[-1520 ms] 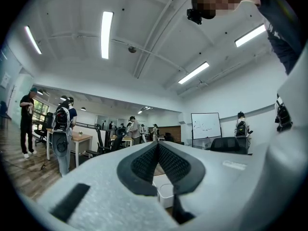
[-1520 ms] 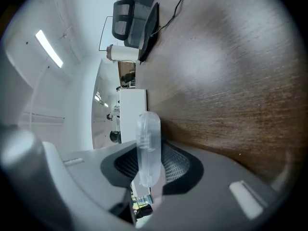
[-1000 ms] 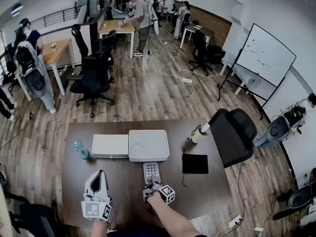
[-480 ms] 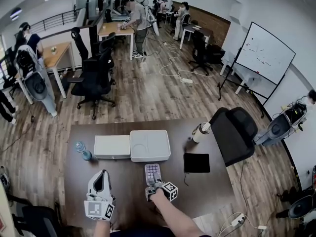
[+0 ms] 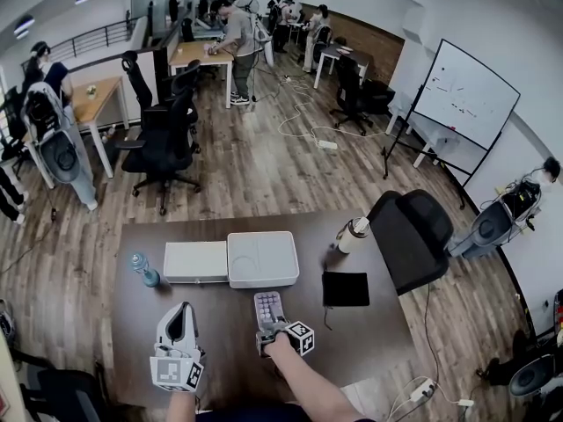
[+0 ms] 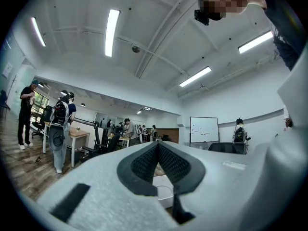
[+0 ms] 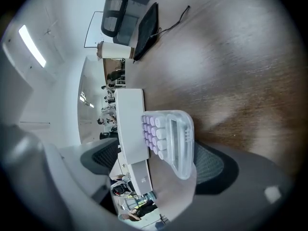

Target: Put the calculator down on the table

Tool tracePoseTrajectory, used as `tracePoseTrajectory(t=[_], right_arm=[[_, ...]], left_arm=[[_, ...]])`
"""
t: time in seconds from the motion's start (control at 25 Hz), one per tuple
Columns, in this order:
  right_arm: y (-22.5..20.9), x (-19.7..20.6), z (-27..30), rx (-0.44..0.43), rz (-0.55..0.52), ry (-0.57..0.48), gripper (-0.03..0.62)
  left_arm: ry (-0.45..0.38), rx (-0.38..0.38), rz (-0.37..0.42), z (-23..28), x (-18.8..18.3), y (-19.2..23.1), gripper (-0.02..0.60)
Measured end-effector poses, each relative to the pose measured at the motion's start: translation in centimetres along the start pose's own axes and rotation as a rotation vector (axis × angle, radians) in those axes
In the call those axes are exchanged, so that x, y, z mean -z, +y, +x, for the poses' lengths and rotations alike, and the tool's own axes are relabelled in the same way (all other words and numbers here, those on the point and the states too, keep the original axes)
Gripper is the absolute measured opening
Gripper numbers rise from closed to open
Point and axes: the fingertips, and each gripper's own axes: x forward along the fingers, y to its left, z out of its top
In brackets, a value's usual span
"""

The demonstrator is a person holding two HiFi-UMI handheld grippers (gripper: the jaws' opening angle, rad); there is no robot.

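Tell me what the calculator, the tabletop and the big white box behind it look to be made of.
Calculator: likely plastic; clear glossy shell you can see through at the edges, rounded lilac keys. Tabletop: dark brown wood or wood-look laminate; grain streaks, soft sheen. White box: probably matte moulded plastic; rounded corners, recessed circle in the top.

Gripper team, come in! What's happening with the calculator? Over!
Left gripper shut, empty. Right gripper: jaws just opened, calculator between them, lying on the table. White box close ahead.

Calculator (image 5: 267, 307) on table (image 5: 220, 345), before tray (image 5: 262, 259)
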Motion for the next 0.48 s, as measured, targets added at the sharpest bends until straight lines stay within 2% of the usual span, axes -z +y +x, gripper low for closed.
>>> tracePoseTrajectory(t=[0.24,0.48], right_arm=[[-0.3,0.7,-0.9,0.021,0.012,0.007,0.505],[0.6,1.3,-1.9,0.003,0.016,0.011,0.507]], left_arm=[[-0.005,-0.004,-0.008,-0.5,-0.1,0.2,-0.005],[-0.004,0.006,-0.006,-0.7,-0.3,-0.2,-0.005]])
